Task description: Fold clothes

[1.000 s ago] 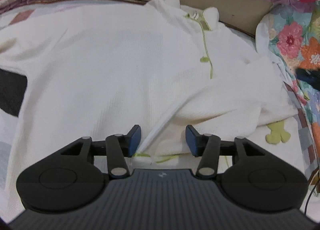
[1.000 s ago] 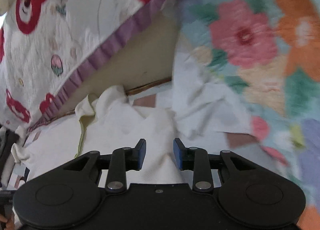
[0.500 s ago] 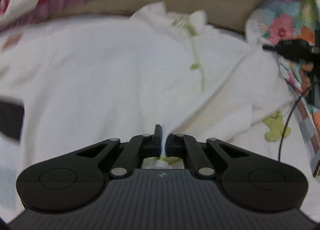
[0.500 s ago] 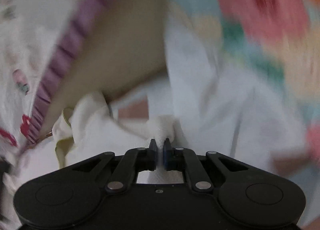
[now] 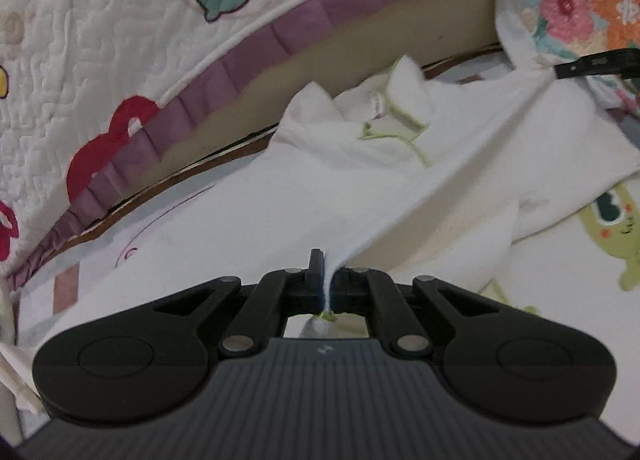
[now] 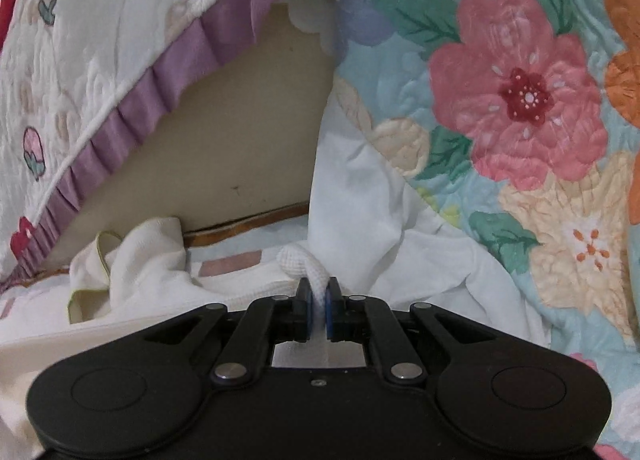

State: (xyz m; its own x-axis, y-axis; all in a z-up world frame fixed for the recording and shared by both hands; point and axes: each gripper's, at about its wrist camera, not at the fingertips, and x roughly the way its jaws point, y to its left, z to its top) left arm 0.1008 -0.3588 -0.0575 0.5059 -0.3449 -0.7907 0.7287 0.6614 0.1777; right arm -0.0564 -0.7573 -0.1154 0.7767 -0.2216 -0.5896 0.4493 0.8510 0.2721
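Left gripper [image 5: 326, 286]: jaws have just been closing, now clamped on hem edge of white collared shirt [image 5: 320, 180], thin fold of fabric pinched between pads. Shirt spreads ahead of gripper across bed sheet [image 5: 560, 280], collar with pale green trim [image 5: 400, 116] at far end near purple-frilled quilt [image 5: 120, 60]. Taut ridge of cloth runs from left gripper up-right to right gripper [image 5: 560, 70]. Right gripper [image 6: 318, 310]: jaws have just been closing, now pinching bunched waffle-knit shirt [image 6: 152, 260] fabric; floral quilt [image 6: 520, 120] just beyond.
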